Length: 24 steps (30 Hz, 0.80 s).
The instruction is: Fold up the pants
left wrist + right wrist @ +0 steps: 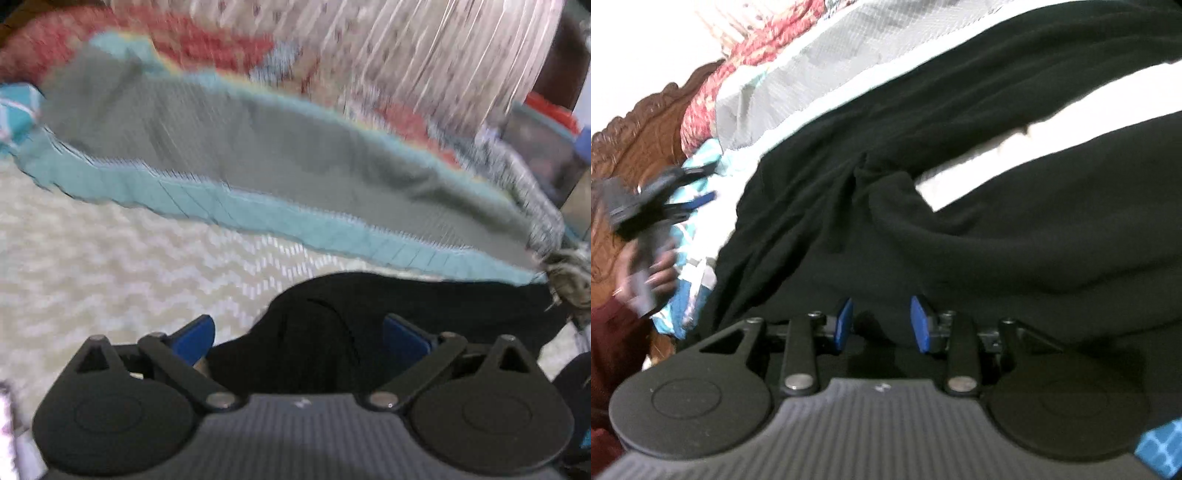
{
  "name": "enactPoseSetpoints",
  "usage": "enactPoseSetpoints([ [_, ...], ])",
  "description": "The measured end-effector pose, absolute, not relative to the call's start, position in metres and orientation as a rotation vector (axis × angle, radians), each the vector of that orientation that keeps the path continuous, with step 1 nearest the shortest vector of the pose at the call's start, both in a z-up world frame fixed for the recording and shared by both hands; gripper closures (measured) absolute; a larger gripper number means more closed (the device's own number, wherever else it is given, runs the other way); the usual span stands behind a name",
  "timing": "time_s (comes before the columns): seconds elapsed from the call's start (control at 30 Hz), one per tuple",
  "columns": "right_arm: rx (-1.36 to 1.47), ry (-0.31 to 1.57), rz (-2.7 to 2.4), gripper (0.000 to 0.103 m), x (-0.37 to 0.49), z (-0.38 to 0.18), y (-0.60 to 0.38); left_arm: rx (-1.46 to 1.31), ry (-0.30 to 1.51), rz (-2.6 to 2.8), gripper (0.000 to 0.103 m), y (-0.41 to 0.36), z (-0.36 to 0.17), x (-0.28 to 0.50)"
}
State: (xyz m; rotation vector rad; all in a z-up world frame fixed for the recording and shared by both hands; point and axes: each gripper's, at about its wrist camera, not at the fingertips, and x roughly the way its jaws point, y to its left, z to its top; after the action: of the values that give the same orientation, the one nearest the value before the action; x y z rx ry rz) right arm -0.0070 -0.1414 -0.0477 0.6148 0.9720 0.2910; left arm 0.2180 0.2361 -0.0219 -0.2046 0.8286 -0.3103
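Black pants sprawl unfolded across the frame's middle, legs apart; folding looks barely begun. Left gripper released; right gripper half-closed, grip unclear.

Left wrist view motion-blurred throughout — blanket pattern unreadable. Black pants run off the right wrist frame's right edge; fabric between the right gripper pads too dark — contact unclear. Hand smeared.
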Motion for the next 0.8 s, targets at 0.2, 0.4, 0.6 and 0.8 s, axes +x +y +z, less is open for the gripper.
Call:
enactPoseSetpoints([
  [0.2,0.637,0.834,0.168,0.063,0.006,-0.004,-0.218,-0.079,0.931,-0.275,0.088,0.201,-0.049,0.237],
  [0.4,0.554,0.659,-0.269,0.063,0.073,0.046,-0.365,-0.144,0.734,-0.375,0.09,0.211,0.009,0.165],
  [0.6,0.707,0.625,-0.613,0.063,0.148,0.025,-0.478,-0.049,0.641,-0.384,0.09,0.19,0.032,0.076],
  [0.8,0.814,0.711,-0.763,0.056,0.199,-0.024,-0.513,-0.017,0.715,-0.341,0.09,0.173,0.028,0.052],
])
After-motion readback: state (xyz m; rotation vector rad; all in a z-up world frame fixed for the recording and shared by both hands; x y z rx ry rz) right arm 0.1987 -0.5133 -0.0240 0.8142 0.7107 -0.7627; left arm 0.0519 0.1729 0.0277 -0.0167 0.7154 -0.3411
